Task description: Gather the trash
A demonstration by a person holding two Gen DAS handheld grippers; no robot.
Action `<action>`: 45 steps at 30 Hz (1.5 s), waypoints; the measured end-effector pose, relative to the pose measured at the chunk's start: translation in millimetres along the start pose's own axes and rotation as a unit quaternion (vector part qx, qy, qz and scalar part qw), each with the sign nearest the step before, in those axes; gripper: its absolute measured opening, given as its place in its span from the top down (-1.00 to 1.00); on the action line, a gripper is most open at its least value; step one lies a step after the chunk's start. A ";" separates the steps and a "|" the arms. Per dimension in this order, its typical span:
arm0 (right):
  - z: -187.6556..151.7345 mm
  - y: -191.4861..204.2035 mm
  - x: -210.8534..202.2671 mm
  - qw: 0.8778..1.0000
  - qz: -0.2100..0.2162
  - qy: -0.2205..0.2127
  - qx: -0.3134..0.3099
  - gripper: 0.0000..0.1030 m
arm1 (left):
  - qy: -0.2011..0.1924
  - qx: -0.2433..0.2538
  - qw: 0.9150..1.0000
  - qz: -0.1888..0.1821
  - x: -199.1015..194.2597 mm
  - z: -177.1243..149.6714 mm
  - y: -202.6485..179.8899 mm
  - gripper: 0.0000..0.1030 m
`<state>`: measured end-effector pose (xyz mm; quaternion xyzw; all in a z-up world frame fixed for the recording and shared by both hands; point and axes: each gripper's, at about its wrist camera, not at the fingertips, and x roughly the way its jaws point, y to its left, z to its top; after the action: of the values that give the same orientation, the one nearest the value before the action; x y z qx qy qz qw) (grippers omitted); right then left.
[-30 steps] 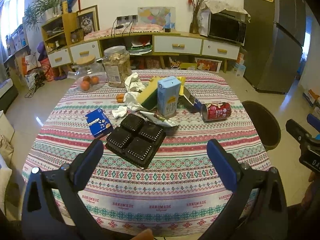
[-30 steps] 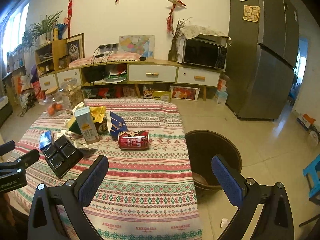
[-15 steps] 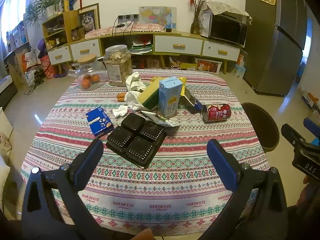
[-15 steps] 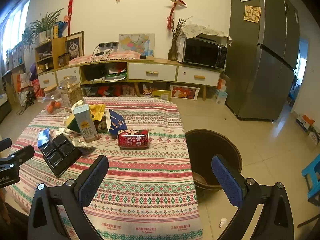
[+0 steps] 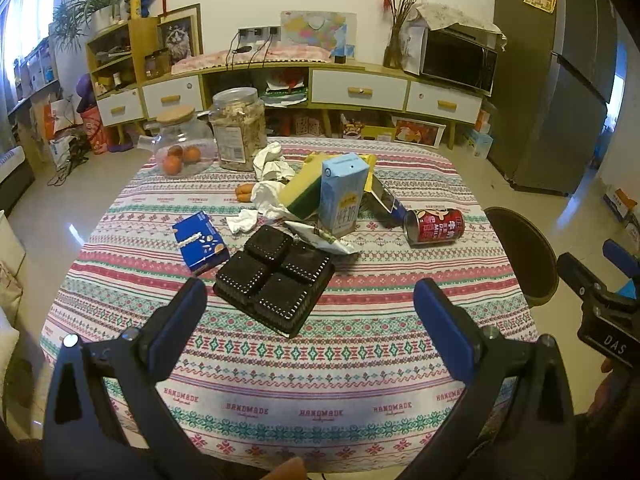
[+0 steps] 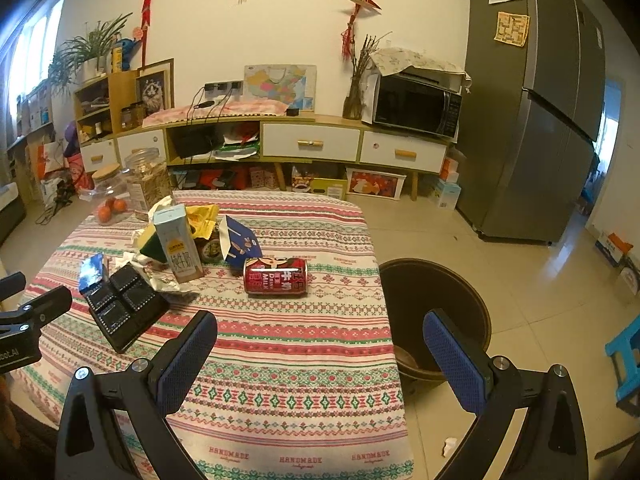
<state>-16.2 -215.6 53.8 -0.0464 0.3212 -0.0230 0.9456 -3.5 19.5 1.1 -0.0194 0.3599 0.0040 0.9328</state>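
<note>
Trash lies on the patterned tablecloth (image 5: pixel 320 364): a black plastic tray (image 5: pixel 275 278) (image 6: pixel 124 308), a pale blue milk carton (image 5: pixel 343 198) (image 6: pixel 178 249) standing upright, a red can (image 5: pixel 434 226) (image 6: pixel 275 276) on its side, a small blue box (image 5: pixel 200 246), crumpled white tissues (image 5: pixel 268 184) and a wrapper (image 5: pixel 320 238). A brown bin (image 6: pixel 434 312) (image 5: pixel 520 254) stands on the floor right of the table. My left gripper (image 5: pixel 310 316) is open and empty above the table's near edge. My right gripper (image 6: pixel 320 348) is open and empty near the table's right front corner.
At the table's far left stand a glass jar with oranges (image 5: pixel 182 146) and a tall clear jar (image 5: pixel 238 128). A yellow-green sponge (image 5: pixel 302 188) and a dark blue packet (image 6: pixel 236 242) lie among the trash. A sideboard (image 6: pixel 312 142), microwave (image 6: pixel 416 106) and fridge (image 6: pixel 532 112) stand behind.
Both grippers have drifted slightly; the views shift a little, with the table trash appearing a bit nearer. Both stay open and empty. Nothing on the table has moved.
</note>
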 end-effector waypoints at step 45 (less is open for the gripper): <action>45.0 -14.4 95.8 0.987 0.050 0.150 0.007 -1.00 | 0.079 0.005 0.994 -0.070 93.6 77.0 -2.1 -0.99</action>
<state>87.0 -233.6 32.8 -0.0193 0.4615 0.0150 0.8868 117.6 19.8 -4.6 -0.0397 0.4306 -0.0646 0.8994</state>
